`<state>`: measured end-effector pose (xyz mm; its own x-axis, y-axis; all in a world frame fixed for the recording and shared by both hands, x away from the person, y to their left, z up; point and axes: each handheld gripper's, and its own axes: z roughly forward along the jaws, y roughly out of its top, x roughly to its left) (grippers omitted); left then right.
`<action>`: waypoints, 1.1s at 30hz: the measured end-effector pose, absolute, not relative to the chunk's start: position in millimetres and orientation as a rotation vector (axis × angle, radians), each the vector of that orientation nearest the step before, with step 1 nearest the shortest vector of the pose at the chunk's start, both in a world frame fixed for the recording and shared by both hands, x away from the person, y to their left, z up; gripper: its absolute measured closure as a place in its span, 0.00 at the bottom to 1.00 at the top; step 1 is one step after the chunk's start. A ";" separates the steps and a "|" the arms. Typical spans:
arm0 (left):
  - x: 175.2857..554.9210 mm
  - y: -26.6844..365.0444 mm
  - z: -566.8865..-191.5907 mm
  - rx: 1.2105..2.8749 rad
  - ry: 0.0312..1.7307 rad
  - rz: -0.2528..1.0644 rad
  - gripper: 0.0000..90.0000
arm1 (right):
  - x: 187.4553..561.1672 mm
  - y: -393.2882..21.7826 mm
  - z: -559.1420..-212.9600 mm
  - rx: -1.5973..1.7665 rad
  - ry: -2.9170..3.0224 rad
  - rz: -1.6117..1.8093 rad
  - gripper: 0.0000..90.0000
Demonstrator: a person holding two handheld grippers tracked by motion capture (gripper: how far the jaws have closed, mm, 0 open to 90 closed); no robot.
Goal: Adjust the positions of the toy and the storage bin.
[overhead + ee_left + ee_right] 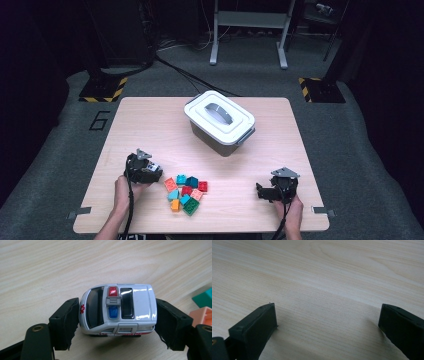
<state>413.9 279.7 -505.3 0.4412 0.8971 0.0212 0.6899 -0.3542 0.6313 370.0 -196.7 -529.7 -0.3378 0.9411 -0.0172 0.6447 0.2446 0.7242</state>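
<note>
A small white toy ambulance (pixel 140 302) with a red and a blue roof light and a red cross on its nose sits between the black pads of my left gripper (pixel 117 315). The pads press on its nose and its tail. It hangs just over the wooden table (pixel 50 270), with a shadow under it. In the high view my left gripper (pixel 150 172) is at the table's front left, beside a pile of bricks (pixel 186 192). At the front right, my right gripper (pixel 262 192) stands open over bare wood, with nothing between its jaws (pixel 327 322).
A grey box with a white handled lid (pixel 220 120) stands closed at the table's middle back. Several coloured bricks lie between the two grippers. A teal brick (pixel 203 298) and a peach brick (pixel 202 315) lie close to the left gripper's right pad.
</note>
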 end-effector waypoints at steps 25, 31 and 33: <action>397.7 312.8 -504.3 2.045 1.326 0.502 0.10 | 370.5 -197.3 -529.7 1.450 2.074 0.875 0.01; 392.2 333.9 -510.6 2.005 1.364 0.525 0.05 | 370.7 -197.6 -529.8 1.451 2.075 0.877 0.01; 390.5 338.0 -511.8 2.021 1.365 0.522 0.04 | 370.9 -197.9 -529.8 1.450 2.076 0.874 0.01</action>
